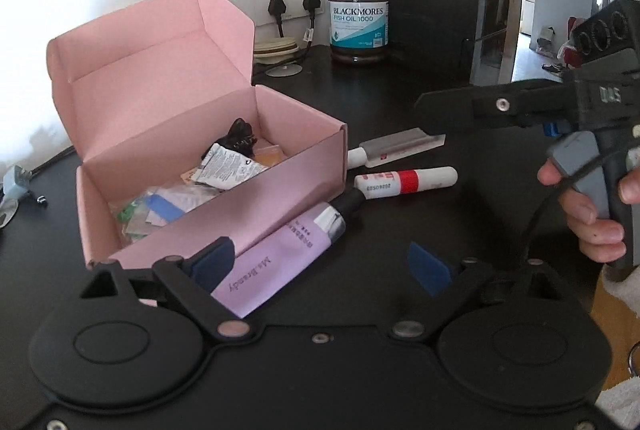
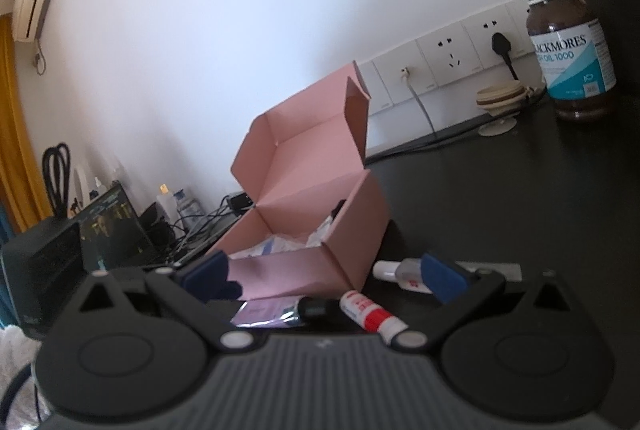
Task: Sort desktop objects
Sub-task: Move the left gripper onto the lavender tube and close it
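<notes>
A: Biggest first?
B: Black matte desk [image 1: 400,222], smooth top. Then the pink cardboard box [image 1: 224,190], rectangular, flap lid standing open, toward the desk's back-left edge by the wall. Crinkly sachets and a black glossy bit lie inside.
A: Next?
B: Brown fish-oil jar [image 1: 359,20], round, white ribbed cap, at the back edge near the sockets.
A: Smaller stuff?
B: Lilac squeeze tube [image 1: 280,262], soft plastic w/ black cap, flat along the box's front wall, touching it. White cylindrical stick w/ red band [image 1: 406,181] just right of the box. Behind it a white-handled item in a clear flat pack [image 1: 394,149].
A: Grippers?
B: Left gripper [image 1: 320,266]: blue pads wide apart, tube's flat end between them; can't tell if the left pad touches it. Right gripper [image 2: 320,282]: jaws wide too, nothing held, low over the tube and stick. A hand [image 1: 588,206] grips its grey trigger handle.
</notes>
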